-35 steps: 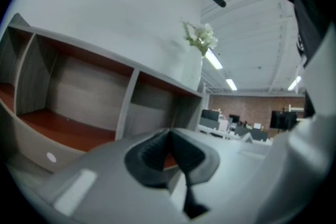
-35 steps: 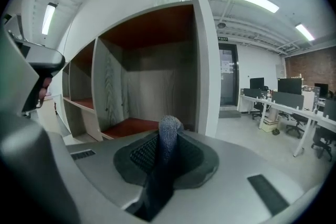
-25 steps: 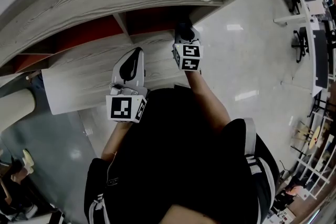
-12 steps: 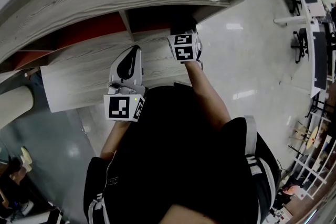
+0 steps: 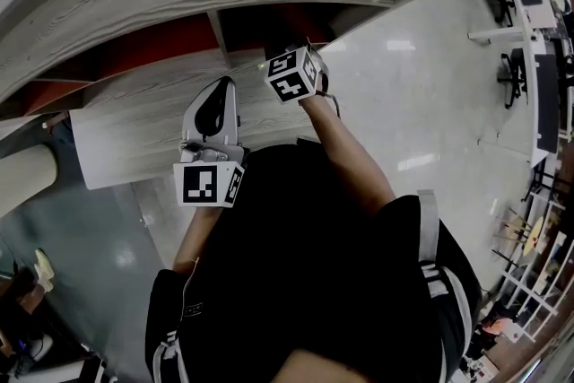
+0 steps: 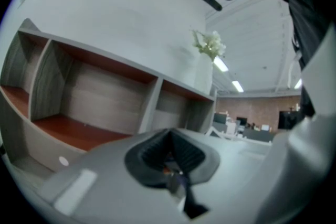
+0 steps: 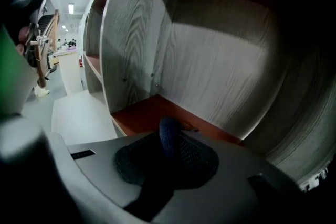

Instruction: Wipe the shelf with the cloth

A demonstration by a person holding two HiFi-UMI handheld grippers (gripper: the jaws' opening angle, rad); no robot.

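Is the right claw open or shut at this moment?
Shut on the cloth: the right claw pinches its dark blue fold, seen in the right gripper view.

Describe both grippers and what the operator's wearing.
Both alike: left gripper and right gripper have smooth light-grey shells, black ribbed claw pads, and a white cube of black square markers. The left shell has a black oval inset on top. Person wears a black short-sleeved top with white sleeve stripes.

Left tongs (image 6: pixel 171 150) closed, held back; right tongs (image 7: pixel 170 150) extended, clamping cloth (image 7: pixel 167 132).
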